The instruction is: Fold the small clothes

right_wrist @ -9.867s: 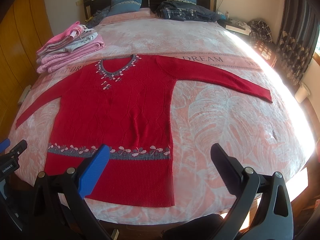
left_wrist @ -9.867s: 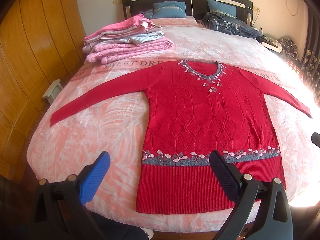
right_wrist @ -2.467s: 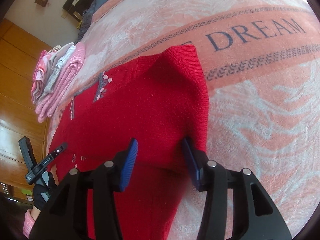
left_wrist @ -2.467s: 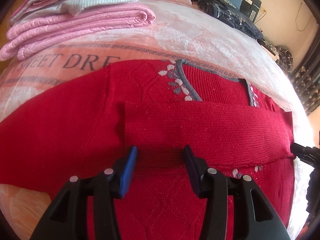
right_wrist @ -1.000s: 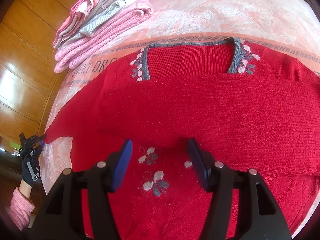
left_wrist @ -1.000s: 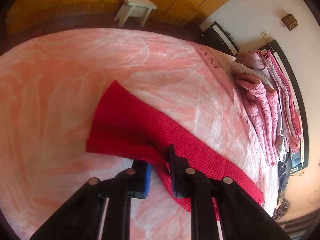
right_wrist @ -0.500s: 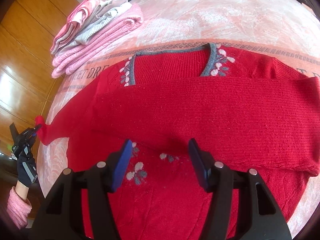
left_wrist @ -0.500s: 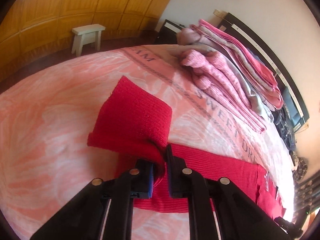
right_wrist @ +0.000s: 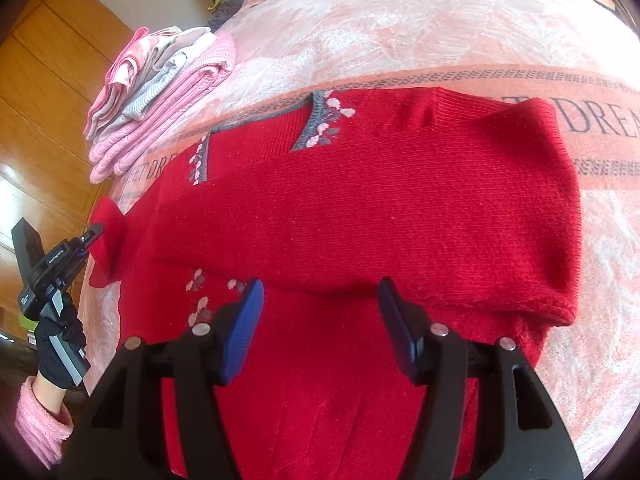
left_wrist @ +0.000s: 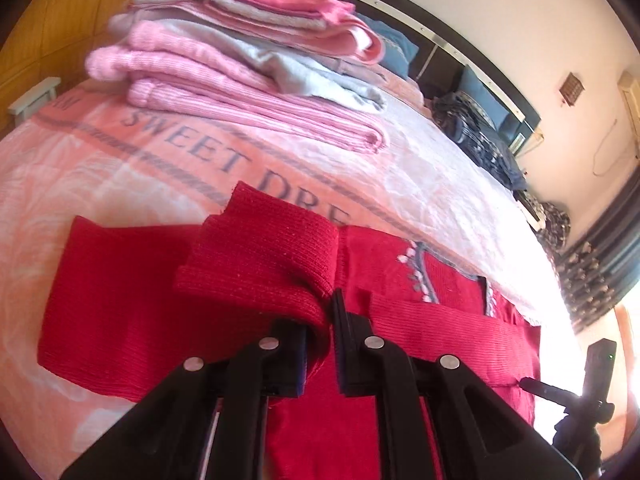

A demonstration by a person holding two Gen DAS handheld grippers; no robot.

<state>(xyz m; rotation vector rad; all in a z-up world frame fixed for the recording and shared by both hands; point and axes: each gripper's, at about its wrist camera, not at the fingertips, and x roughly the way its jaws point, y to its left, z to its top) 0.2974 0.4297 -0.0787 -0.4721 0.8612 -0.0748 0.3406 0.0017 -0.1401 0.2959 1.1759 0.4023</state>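
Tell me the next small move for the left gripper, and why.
Probably carry the pinched left sleeve across the red sweater chest and lay it flat. The left gripper is shut on its cuff end, lifted and doubled over, while the other sleeve already lies folded across below the neckline. The right gripper hovers open, free to smooth.
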